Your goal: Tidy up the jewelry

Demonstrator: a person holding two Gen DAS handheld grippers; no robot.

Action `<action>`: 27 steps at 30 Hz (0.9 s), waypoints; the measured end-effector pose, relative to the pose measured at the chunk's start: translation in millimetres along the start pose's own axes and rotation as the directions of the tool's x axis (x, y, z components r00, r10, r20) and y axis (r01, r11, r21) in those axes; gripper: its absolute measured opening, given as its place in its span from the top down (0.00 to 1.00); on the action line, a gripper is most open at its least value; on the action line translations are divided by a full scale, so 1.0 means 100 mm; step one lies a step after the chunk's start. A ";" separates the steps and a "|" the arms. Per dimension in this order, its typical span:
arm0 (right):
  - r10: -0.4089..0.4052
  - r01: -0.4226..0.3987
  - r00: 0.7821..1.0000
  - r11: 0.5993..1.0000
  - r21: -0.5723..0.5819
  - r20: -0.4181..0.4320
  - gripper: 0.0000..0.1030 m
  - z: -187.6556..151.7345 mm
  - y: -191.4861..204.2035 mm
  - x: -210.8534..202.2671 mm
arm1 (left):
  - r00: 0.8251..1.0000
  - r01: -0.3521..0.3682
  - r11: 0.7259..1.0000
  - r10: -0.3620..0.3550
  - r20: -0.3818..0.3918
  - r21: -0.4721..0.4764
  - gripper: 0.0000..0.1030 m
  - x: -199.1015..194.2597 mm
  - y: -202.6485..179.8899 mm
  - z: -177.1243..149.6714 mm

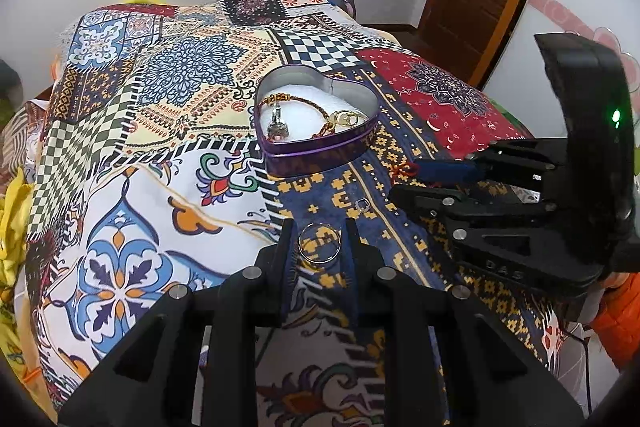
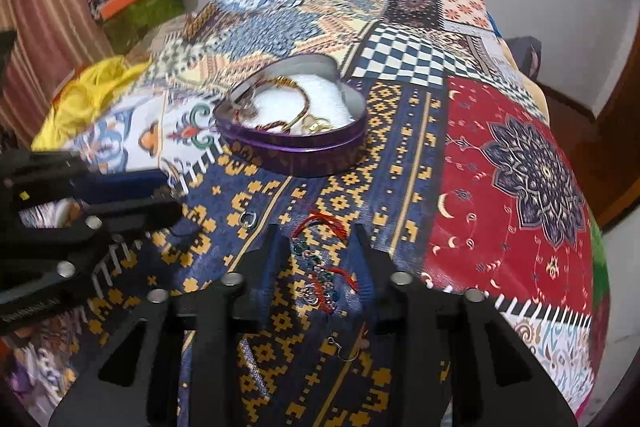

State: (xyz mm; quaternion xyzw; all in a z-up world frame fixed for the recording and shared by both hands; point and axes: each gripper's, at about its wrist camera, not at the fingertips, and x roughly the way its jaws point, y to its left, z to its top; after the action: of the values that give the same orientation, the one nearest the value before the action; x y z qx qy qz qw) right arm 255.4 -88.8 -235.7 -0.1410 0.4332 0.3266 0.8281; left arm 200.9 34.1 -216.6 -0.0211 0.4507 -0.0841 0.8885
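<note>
Two grippers over a patterned cloth (image 1: 160, 163). Left gripper (image 1: 319, 241): jaws narrow, clamped on a thin ring (image 1: 319, 242) held above the cloth. Heart tin (image 1: 320, 151), purple, open, sits beyond, centre; cord bracelet (image 1: 304, 103) and gold clasp (image 1: 348, 118) lie inside. Small ring (image 1: 362, 204) lies loose on the cloth near the tin. Right gripper (image 2: 320, 251): jaws narrow, closed on a red-string beaded bracelet (image 2: 320, 267).
</note>
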 end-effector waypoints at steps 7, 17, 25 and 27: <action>0.069 -0.068 0.997 0.997 0.041 -0.028 0.94 0.07 -0.07 0.00 | 1.000 -0.001 1.000 0.001 0.014 -0.022 0.80 -0.06 0.02 0.00; 0.033 -0.043 0.994 0.995 0.085 0.106 0.94 0.18 -0.16 -0.52 | 0.997 -0.017 1.000 0.019 0.071 -0.026 0.80 -0.30 0.02 0.11; 0.013 -0.037 0.976 0.994 0.107 0.217 0.94 0.35 -0.20 -0.86 | 0.992 -0.033 0.999 0.036 0.122 -0.022 0.80 -0.47 -0.01 0.27; 0.015 -0.042 0.971 0.993 0.107 0.240 0.94 0.39 -0.20 -0.93 | 0.990 -0.036 0.999 0.038 0.136 -0.021 0.80 -0.51 -0.02 0.32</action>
State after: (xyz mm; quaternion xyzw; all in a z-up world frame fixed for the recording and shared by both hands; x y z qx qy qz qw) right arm 255.0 -122.7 -138.7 -0.0478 0.3499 0.3284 0.8761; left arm 196.8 39.8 -156.9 -0.0269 0.3900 -0.0618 0.9183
